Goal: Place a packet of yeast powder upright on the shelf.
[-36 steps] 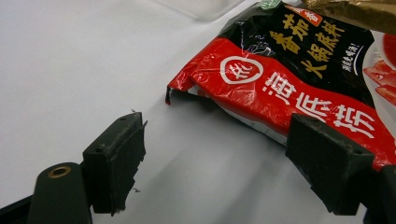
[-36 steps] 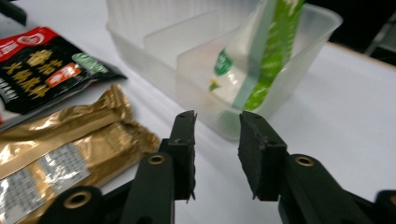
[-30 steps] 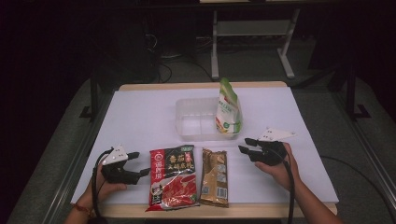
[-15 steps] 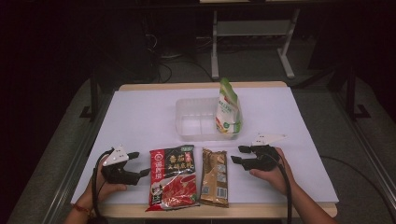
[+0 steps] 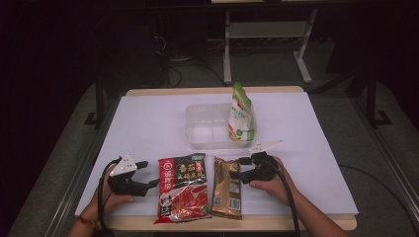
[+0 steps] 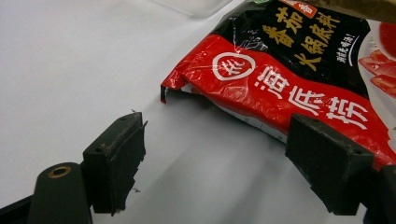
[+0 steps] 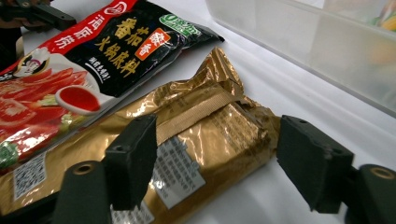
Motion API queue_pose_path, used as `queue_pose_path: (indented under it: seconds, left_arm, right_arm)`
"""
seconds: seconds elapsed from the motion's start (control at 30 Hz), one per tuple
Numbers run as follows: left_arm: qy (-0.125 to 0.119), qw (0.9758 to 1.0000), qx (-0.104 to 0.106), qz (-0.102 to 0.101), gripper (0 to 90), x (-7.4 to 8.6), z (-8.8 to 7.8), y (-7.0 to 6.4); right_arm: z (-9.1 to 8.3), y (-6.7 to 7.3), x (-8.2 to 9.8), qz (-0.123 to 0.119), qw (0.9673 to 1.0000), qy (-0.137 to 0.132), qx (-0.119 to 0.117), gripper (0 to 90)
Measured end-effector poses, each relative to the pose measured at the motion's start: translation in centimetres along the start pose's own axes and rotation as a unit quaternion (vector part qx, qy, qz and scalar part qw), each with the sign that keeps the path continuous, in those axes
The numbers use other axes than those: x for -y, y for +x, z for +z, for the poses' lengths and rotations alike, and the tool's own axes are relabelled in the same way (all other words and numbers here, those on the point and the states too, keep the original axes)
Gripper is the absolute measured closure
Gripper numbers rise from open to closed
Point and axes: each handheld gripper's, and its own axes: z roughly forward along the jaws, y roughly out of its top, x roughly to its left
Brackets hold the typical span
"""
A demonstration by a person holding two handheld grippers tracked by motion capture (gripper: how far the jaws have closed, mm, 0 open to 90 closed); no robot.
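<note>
Landmark: gold packet (image 5: 227,190), lying flat at the near table edge, long axis running away from the person.

Right gripper (image 5: 240,168) sits at the packet's far right corner; its jaws have just been opening and now stand spread, one on each side of the packet's width in the right gripper view (image 7: 205,135), pads not pressing on it. Judged step: closing on this packet to lift it.

To do it well: lower until both pads clear the table-side edge, centre them on the filled body rather than the crimped end seal, then close squarely. Foil looks slick and crinkled; a pinch on the flat seal alone would probably let it swing or slip.

Left of the packet, touching or nearly so: red-and-black pouch (image 5: 182,187), glossy film, flat, wrinkled at its corner. Left gripper (image 5: 148,174) beyond that pouch's left edge, jaws spread, nothing between them, corner just ahead (image 6: 177,91).

Beyond the packet: clear plastic tub (image 5: 205,129), shallow, translucent, rectangular; green-and-white stand-up bag (image 5: 240,116) upright at its right end
</note>
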Motion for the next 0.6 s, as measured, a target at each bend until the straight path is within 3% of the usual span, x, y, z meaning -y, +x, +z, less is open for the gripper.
queue_pose_path:
  seconds: [0.17, 0.33, 0.6]
  left_arm:
    - [-0.001, 1.0000, 0.001, -0.001, 19.1, 0.0, 0.0, 0.0]
    - [-0.001, 1.0000, 0.001, -0.003, 19.1, 0.0, 0.1, 0.0]
    - [0.001, 1.0000, 0.001, -0.002, 19.2, 0.0, 0.1, 0.0]
  right_arm:
    - [1.2, -0.3, -0.4, 0.010, 0.9996, 0.024, 0.001, 19.5]
    - [1.7, -1.0, -0.7, 0.016, 0.9987, 0.046, -0.013, 14.6]
    - [2.6, -1.4, -1.7, -0.001, 0.9970, 0.075, -0.021, 9.3]
